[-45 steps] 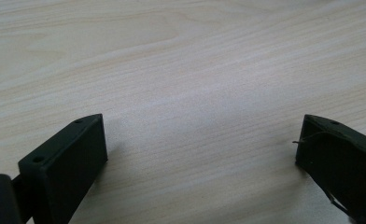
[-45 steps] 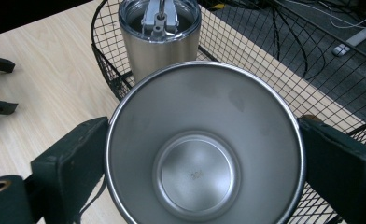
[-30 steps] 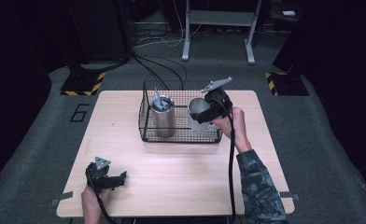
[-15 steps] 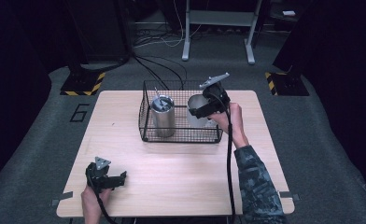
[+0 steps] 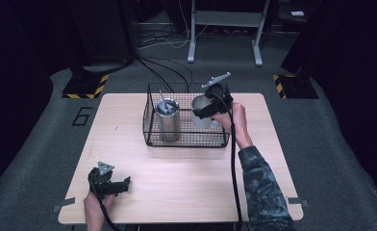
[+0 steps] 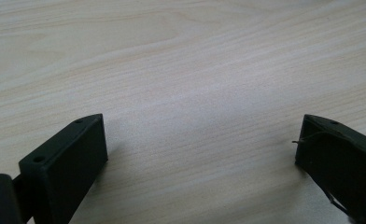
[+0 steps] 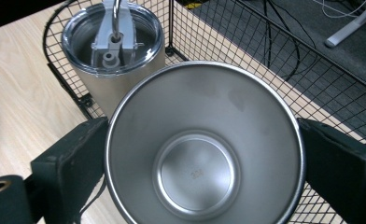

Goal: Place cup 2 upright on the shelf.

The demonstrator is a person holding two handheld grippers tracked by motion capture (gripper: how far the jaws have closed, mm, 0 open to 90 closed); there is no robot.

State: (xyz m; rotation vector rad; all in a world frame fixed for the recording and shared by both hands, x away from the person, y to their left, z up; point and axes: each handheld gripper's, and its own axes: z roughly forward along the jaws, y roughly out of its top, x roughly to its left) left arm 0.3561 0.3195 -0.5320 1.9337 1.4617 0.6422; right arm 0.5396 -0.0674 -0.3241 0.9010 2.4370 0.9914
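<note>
A steel cup (image 7: 204,149) is gripped between the jaws of the right tongs (image 5: 210,107), one jaw pressed on each side of its wall, and is held over the right part of a black wire basket (image 5: 186,139). In the high view the cup (image 5: 201,111) is seen at the basket's right half; whether its base touches the basket floor cannot be told. The cup's mouth is open and faces up toward the gripper camera, long axis roughly upright, slightly tilted. It is plain brushed metal, round, lidless, with a small stamped mark on the inner bottom.

Just beside it in the basket's left half a second steel tumbler (image 5: 168,120) stands upright, closed with a clear lid (image 7: 112,32) carrying a grey flip piece.

The basket sits at the far middle of a pale wood-grain desk (image 5: 129,120). The left tongs (image 5: 110,182) are held low at the near left corner of the desk, jaws wide apart with nothing between them, well apart from the basket.

Around the desk dark grey carpet is seen, with black cables (image 5: 162,72), a metal stand (image 5: 225,29), yellow-black striped blocks (image 5: 85,86) and a floor mark "6" (image 5: 82,116).
</note>
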